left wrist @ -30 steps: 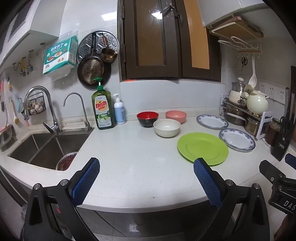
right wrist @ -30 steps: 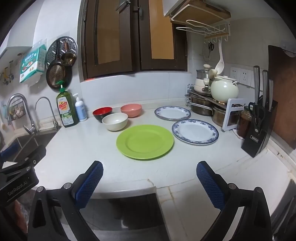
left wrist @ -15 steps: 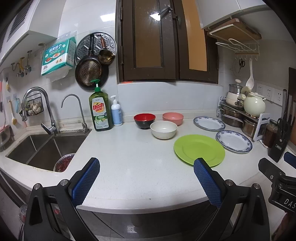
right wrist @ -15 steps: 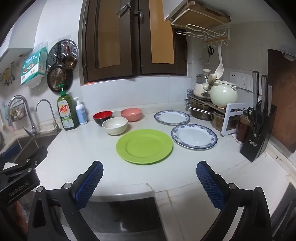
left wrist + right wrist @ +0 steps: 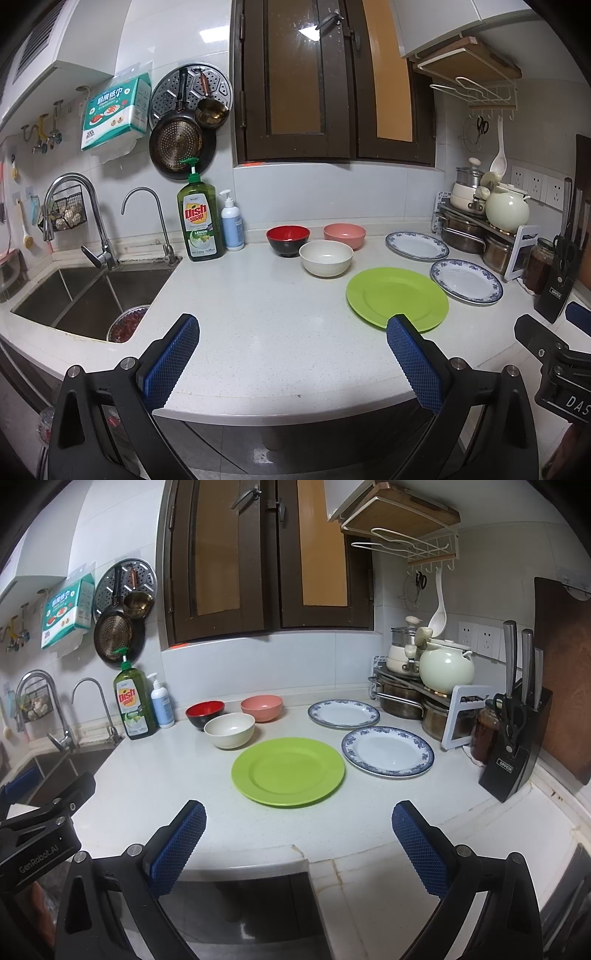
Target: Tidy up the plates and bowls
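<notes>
Both tools hung back off the front edge of the white counter point(image 5: 155, 775), nothing in either. The left gripper point(image 5: 291, 354) had its blue pads spread wide, and so did the right gripper point(image 5: 297, 840); neither touched a dish.

The crockery sat well beyond them. Three bowls clustered near the back wall: a red-and-black bowl point(image 5: 205, 713), a pink bowl point(image 5: 262, 707) beside it, and a cream bowl point(image 5: 229, 730) just in front of the pair. To their right lay a green plate point(image 5: 288, 771), flat on the counter and nearest the tools, with two blue-rimmed plates point(image 5: 387, 751) past it (one behind the other, towards the pot rack point(image 5: 402, 698)).

I judged the green one to be plastic, so light and forgiving but slick, and lying so flat that a pad would have to slide under the rim to lift it. The blue-rimmed pair looked like glazed ceramic: heavier, brittle, apt to slip from a shallow pinch, so a deep bite across the rim seemed wise. The bowls offered upright walls, easy to nip over the lip.
</notes>
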